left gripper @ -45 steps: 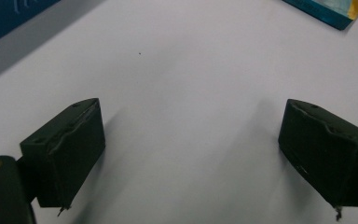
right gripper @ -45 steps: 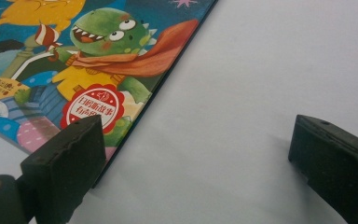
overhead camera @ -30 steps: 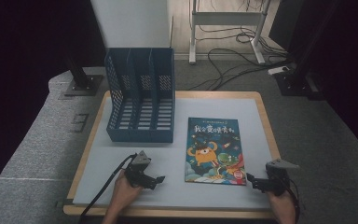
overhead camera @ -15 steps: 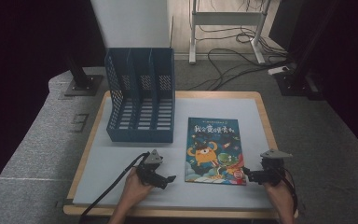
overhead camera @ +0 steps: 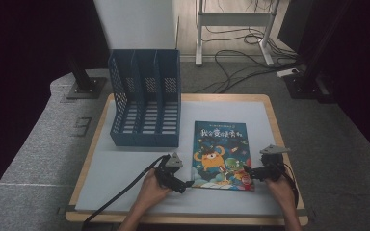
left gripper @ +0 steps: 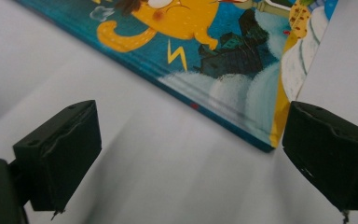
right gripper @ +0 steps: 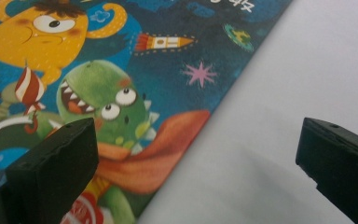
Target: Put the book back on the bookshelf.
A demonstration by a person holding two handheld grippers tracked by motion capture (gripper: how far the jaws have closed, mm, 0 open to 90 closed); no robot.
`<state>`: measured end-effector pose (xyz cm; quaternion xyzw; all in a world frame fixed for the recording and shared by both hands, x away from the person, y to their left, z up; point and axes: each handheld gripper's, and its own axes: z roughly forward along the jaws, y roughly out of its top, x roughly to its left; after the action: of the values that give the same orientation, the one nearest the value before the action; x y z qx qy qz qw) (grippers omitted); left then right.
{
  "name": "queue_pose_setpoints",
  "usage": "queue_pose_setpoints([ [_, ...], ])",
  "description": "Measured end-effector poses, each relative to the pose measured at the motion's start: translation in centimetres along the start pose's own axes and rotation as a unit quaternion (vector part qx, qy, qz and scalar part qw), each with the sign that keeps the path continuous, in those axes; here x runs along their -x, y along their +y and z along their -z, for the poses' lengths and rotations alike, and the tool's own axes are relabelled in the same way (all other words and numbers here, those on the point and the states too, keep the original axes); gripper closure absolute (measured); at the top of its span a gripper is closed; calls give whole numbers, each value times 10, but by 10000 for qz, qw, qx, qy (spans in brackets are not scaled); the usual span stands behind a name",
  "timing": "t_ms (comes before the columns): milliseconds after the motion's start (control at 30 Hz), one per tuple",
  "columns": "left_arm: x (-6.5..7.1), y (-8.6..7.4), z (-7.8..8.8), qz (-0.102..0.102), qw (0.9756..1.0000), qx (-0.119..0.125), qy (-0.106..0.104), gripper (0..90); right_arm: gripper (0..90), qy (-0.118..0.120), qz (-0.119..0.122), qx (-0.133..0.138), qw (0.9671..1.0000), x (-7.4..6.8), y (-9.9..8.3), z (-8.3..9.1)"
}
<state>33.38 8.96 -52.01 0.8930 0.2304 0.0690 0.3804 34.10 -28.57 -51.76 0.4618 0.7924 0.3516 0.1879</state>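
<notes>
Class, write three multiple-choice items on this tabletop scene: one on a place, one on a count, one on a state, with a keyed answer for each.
1. Where does the colourful picture book lie?
A. inside the organiser
B. flat on the white tabletop, right of the organiser
C. on the floor

2. How many compartments has the blue plastic file organiser?
A. two
B. three
C. five

3. How stand the jaws of the left gripper and right gripper?
A. both open
B. both shut on the book
C. one shut

Key: 1 B, the high view shows it flat beside the organiser; 2 B, two dividers make three slots; 3 A, each gripper view shows a wide gap.
</notes>
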Motion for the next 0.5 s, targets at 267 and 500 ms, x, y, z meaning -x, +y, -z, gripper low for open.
queue_pose_setpoints([
  [267, 6, 10, -10, -72, 9999, 30, -126, 40, 0, 38, 36, 73, 10000, 6, 12, -14],
  [500, 9, 12, -13, -79, 9998, 12, -168, 41, 0, 31, -36, 231, 9997, 15, 20, -22],
])
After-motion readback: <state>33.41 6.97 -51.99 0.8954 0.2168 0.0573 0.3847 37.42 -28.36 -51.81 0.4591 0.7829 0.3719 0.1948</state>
